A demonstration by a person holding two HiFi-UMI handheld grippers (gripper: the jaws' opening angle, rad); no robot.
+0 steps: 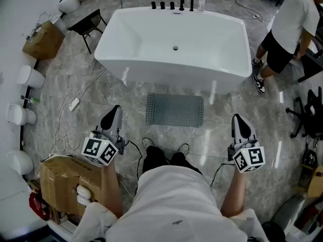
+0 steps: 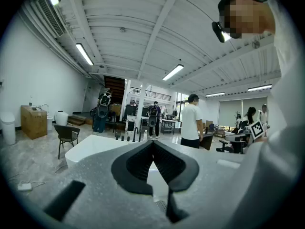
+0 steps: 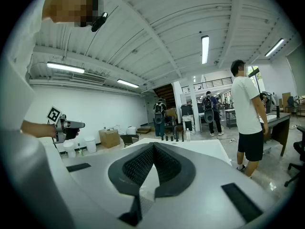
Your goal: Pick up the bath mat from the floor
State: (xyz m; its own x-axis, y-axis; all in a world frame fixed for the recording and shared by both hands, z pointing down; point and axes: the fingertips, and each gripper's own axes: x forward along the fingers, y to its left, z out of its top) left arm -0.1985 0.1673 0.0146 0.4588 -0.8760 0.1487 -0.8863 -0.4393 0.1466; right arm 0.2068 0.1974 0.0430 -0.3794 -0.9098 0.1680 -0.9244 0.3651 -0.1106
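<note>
- Bath mat [image 1: 174, 110] is lying flat on the floor [image 1: 126, 97], just in front of the bathtub [image 1: 151, 69], with its long axis running left to right.
- Left gripper [image 1: 115, 111] is hovering left of the mat, jaws pressed together, gripping nothing.
- Right gripper [image 1: 237, 119] is hovering right of the mat, jaws likewise together and empty; neither gripper is looking clearly nearer.

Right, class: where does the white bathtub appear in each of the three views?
Head view: bathtub top centre.
Left gripper view: bathtub left of centre, behind the jaws.
Right gripper view: bathtub right of centre, behind the jaws.
Shared landmark: black taps on its far rim.
</note>
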